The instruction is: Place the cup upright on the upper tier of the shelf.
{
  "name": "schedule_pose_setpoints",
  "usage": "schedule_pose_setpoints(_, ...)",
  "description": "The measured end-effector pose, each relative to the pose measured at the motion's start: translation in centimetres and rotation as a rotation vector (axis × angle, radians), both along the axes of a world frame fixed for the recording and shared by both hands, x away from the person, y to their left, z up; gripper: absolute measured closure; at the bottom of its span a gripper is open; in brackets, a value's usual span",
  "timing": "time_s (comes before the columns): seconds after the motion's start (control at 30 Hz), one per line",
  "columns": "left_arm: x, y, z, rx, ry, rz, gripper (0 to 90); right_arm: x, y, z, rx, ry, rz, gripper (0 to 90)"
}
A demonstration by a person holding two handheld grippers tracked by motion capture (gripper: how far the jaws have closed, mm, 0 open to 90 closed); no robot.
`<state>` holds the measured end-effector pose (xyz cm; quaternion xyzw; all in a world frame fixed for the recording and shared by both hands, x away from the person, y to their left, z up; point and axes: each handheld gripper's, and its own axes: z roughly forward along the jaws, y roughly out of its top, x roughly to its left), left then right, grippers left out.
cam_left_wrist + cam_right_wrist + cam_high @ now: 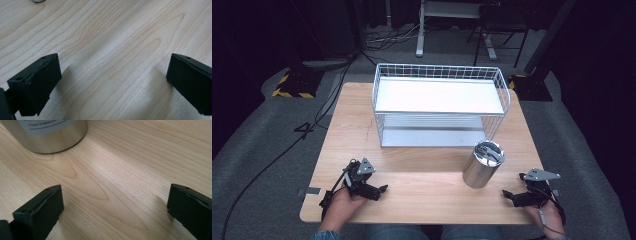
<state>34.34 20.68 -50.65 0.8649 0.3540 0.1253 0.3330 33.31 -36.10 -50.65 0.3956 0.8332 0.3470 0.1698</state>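
Observation:
A shiny metal can [482, 164] stands upright on the wooden table [412, 175], in front of the rack's right end. Its base [50, 137] fills the top left of the right gripper view. My right gripper [507, 195] rests low at the table's front right, open, jaws wide apart over bare wood [115, 202], a short way from the can. At the front left my left gripper [382, 190] is open too, with only wood grain between its jaws [112, 80].
A white wire rack [439, 102] with two shelves stands at the back middle of the table. Cables run over the grey floor [267, 150] to the left. Chair and desk legs [419, 30] stand beyond the table.

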Motion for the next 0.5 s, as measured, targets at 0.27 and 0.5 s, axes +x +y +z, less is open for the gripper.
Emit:
schedule_pose_setpoints(0.27,0.04,-0.08,-0.01,-0.002,0.000,0.011,0.2,0.12,-0.06,0.00,0.002,0.000,0.020,1.3)
schedule_pose_setpoints(0.5,0.05,-0.07,0.00,0.000,-0.001,0.010,0.2,0.09,-0.07,0.02,0.002,0.002,0.019,1.6)
